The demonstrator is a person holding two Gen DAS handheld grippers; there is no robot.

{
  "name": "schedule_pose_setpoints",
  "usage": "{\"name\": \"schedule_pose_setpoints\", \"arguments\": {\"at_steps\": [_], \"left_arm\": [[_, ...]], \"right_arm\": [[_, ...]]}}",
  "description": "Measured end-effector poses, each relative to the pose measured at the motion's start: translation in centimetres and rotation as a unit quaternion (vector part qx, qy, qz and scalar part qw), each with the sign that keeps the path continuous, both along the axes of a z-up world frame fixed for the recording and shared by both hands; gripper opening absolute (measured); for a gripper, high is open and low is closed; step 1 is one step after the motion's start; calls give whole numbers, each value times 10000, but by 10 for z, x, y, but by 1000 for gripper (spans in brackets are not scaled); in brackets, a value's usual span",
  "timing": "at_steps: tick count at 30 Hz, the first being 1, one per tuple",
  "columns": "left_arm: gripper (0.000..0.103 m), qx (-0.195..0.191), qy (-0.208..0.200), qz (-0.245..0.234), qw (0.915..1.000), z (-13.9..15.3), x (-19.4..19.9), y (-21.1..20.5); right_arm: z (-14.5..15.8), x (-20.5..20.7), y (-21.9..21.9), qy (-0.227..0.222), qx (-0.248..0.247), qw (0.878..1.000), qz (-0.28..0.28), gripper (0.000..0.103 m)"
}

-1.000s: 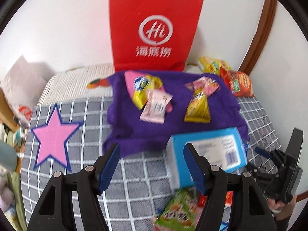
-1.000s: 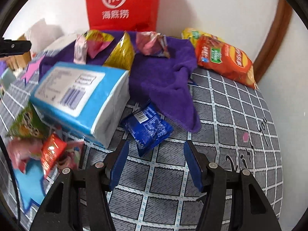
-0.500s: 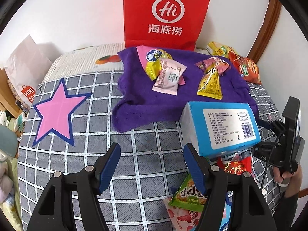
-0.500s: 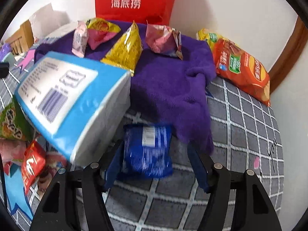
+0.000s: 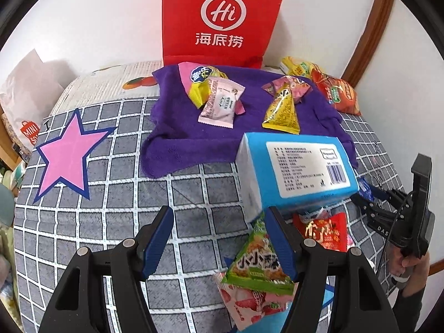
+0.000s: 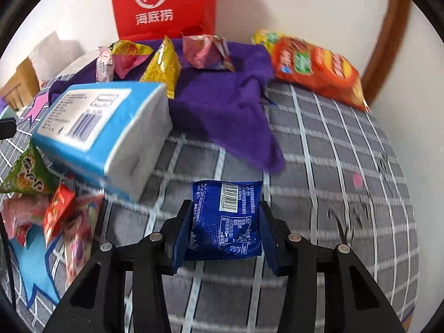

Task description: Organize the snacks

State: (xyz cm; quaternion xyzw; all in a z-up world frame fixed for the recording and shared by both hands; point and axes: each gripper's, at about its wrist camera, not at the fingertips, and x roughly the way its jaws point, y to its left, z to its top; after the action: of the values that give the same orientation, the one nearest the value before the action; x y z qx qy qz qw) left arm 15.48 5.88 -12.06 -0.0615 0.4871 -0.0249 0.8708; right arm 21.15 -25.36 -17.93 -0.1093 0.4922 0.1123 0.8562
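My right gripper (image 6: 226, 216) is shut on a small blue snack packet (image 6: 227, 219) just above the checked cloth; its jaws press the packet's two sides. My left gripper (image 5: 220, 238) is open and empty over the grey checked cloth, beside a green snack bag (image 5: 259, 266). A purple towel (image 5: 180, 138) at the back holds a pink packet (image 5: 222, 102), a yellow pyramid bag (image 5: 281, 111) and other snacks. The right gripper also shows at the right edge of the left wrist view (image 5: 369, 194).
A blue tissue box (image 5: 297, 169) leans on a pile of red, pink and green snacks (image 6: 55, 211). A red paper bag (image 5: 222, 19) stands against the wall. An orange chip bag (image 6: 316, 69) lies at the back right. A pink star (image 5: 66, 155) marks the cloth.
My right gripper moved forward onto the blue packet and closed on it. My left gripper drew back and rose slightly, still open.
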Motion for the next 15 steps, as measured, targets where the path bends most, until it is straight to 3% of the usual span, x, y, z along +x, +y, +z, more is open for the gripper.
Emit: {"name": "schedule_pose_setpoints", "arguments": {"at_steps": [15], "left_arm": [[66, -34, -24, -205, 9998, -8, -33, -17]], "right_arm": [[-3, -54, -18, -181, 461, 9957, -781, 47]]}}
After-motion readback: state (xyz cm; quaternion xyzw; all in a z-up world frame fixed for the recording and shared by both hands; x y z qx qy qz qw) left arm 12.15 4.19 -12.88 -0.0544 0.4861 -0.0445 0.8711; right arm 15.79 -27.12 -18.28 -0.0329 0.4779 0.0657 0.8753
